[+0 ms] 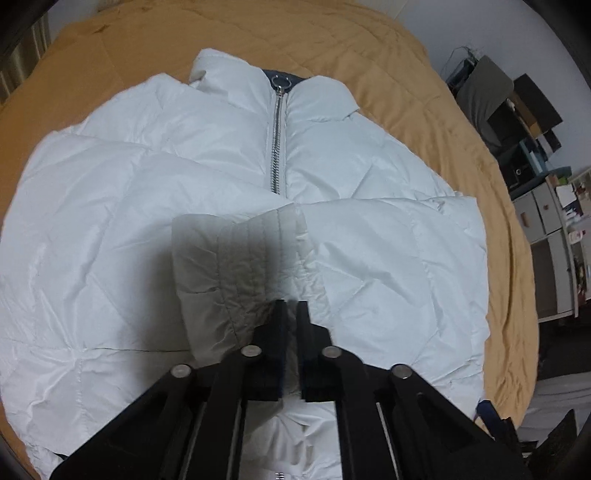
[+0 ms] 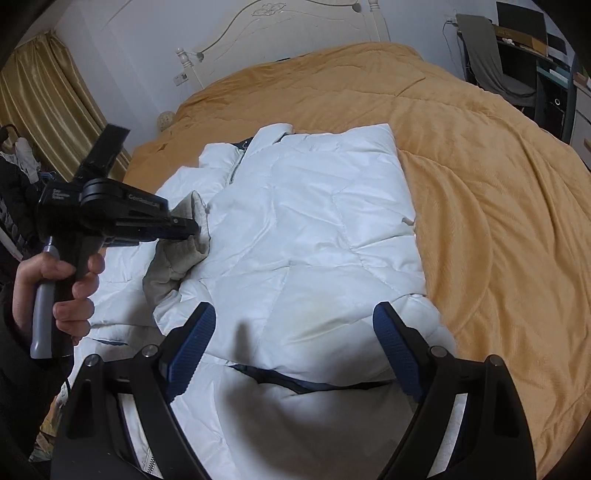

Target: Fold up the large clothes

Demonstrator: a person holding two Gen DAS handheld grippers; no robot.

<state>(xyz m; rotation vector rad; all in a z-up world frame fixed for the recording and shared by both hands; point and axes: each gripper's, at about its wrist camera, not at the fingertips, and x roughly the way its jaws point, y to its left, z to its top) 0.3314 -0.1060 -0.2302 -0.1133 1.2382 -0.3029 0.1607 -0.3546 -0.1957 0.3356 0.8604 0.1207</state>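
Observation:
A white quilted puffer jacket (image 1: 184, 177) lies front up on the bed, its silver zipper (image 1: 276, 140) closed to the collar. My left gripper (image 1: 292, 306) is shut on the jacket's grey ribbed sleeve cuff (image 1: 243, 266) and holds it over the jacket's middle. In the right wrist view the left gripper (image 2: 197, 230) pinches that cuff (image 2: 184, 251) at the left. The right sleeve is folded across the jacket's body (image 2: 314, 229). My right gripper (image 2: 295, 317) is open and empty, just above the jacket's lower part, fingers (image 2: 395, 347) spread wide.
An orange-tan quilt (image 2: 480, 184) covers the bed. A white headboard (image 2: 258, 33) stands at the back, gold curtains (image 2: 44, 96) to the left. Shelves and a draped chair (image 1: 517, 122) stand past the bed's right edge.

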